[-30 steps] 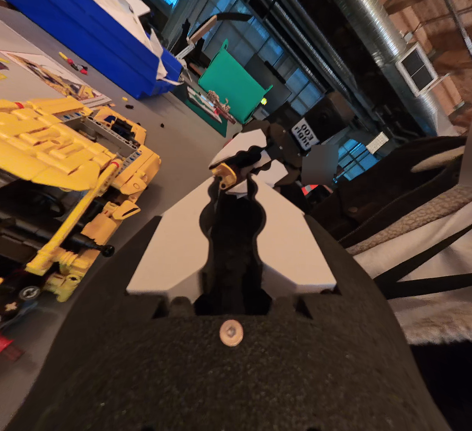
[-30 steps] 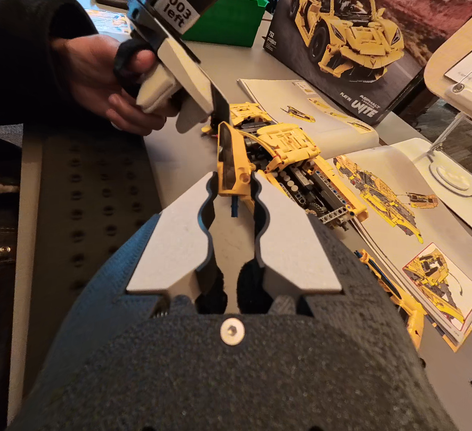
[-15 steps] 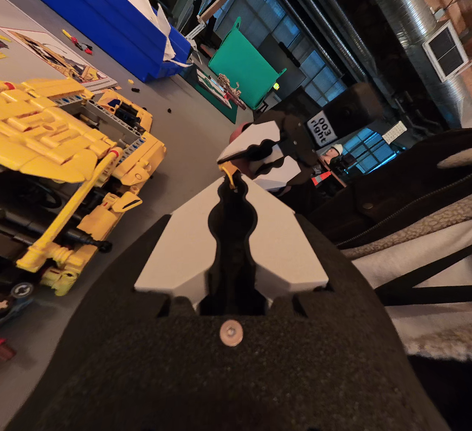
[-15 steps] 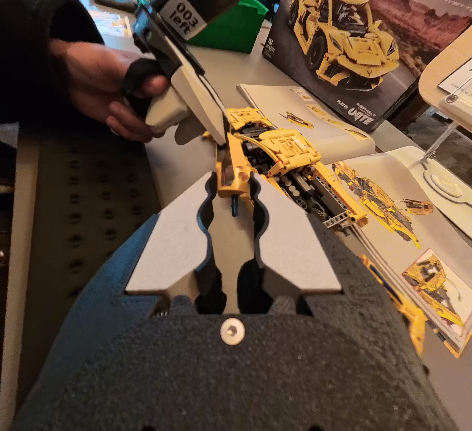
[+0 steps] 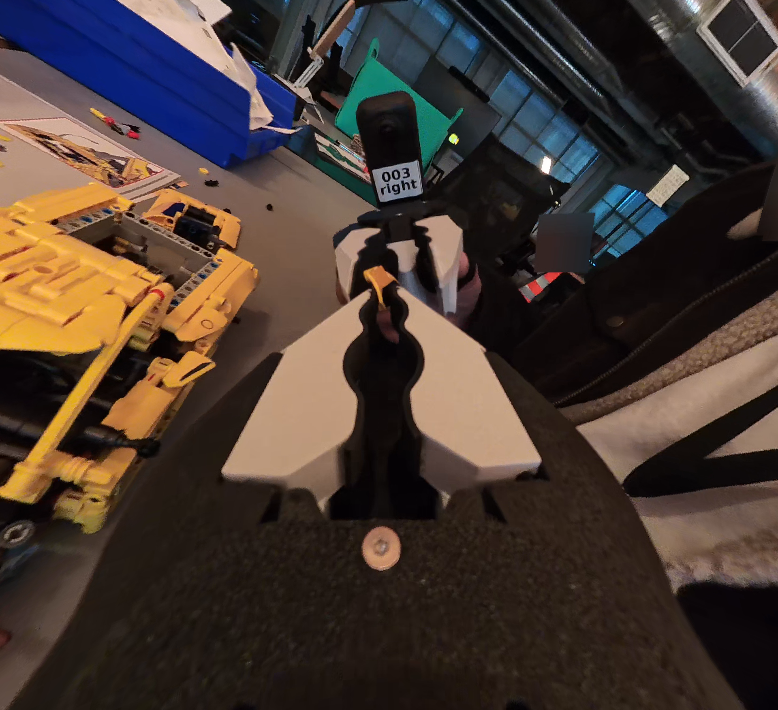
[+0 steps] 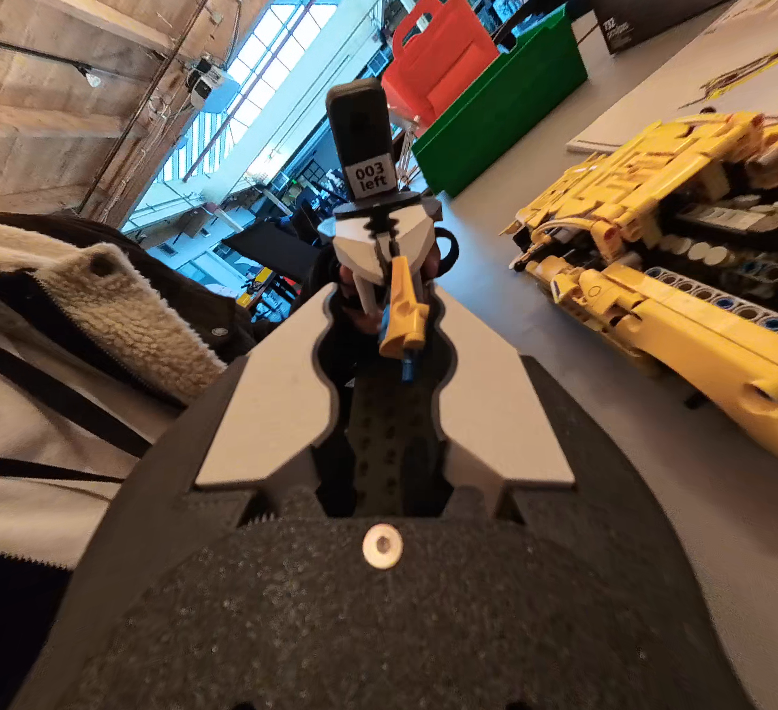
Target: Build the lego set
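Left gripper (image 5: 381, 296) raised at frame centre, fingers nearly together, pinching a small yellow piece (image 5: 380, 281) at the tips; right gripper (image 6: 381, 307) directly opposite, pointing back, fingers parted wide, gripping nothing

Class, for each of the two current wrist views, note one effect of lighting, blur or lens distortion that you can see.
Left wrist view: the ceiling duct and windows bow from wide-angle distortion, and the yellow car model looks slightly smeared. Right wrist view: the skylight windows are glaring bright, and the yellow piece at the fingertips is soft.
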`<state>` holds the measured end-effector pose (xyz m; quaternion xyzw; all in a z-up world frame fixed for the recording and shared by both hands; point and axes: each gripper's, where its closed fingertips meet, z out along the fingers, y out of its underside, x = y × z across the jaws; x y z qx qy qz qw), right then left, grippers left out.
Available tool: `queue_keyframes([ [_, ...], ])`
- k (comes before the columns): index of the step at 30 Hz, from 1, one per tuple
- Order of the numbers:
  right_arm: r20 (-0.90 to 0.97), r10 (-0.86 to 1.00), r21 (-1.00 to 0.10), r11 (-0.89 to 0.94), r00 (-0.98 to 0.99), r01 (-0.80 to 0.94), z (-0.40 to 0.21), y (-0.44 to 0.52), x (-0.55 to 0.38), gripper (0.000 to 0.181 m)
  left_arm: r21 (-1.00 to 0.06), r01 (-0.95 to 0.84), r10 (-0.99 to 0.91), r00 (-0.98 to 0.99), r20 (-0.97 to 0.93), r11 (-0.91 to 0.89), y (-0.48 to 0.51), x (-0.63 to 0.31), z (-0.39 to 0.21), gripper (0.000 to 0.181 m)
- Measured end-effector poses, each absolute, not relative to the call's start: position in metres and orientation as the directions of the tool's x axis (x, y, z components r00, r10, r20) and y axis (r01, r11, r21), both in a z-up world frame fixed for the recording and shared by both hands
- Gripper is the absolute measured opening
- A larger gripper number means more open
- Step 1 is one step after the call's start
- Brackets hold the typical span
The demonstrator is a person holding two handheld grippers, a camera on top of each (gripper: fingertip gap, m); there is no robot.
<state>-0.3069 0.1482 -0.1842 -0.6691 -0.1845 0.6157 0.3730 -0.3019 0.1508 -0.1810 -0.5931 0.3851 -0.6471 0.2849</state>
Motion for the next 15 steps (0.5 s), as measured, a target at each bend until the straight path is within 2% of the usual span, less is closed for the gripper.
queue_keyframes([
  [6, -0.718, 0.689, -0.692, -0.688, 0.101, -0.221, -0.181, 0.143, -0.305, 0.012, -0.87, -0.091, -0.851, -0.18, 0.493, -0.485, 0.139, -0.302, -0.175, 0.005],
  [10, -0.77, 0.638, -0.613, -0.749, -0.023, -0.249, -0.173, 0.139, -0.303, 0.009, -0.878, -0.093, -0.853, -0.209, 0.478, -0.469, 0.133, -0.302, -0.173, 0.004],
  [15, -0.846, 0.498, -0.444, -0.856, -0.189, -0.265, -0.168, 0.139, -0.298, 0.009, -0.899, -0.099, -0.87, -0.226, 0.438, -0.427, 0.126, -0.299, -0.171, 0.003],
])
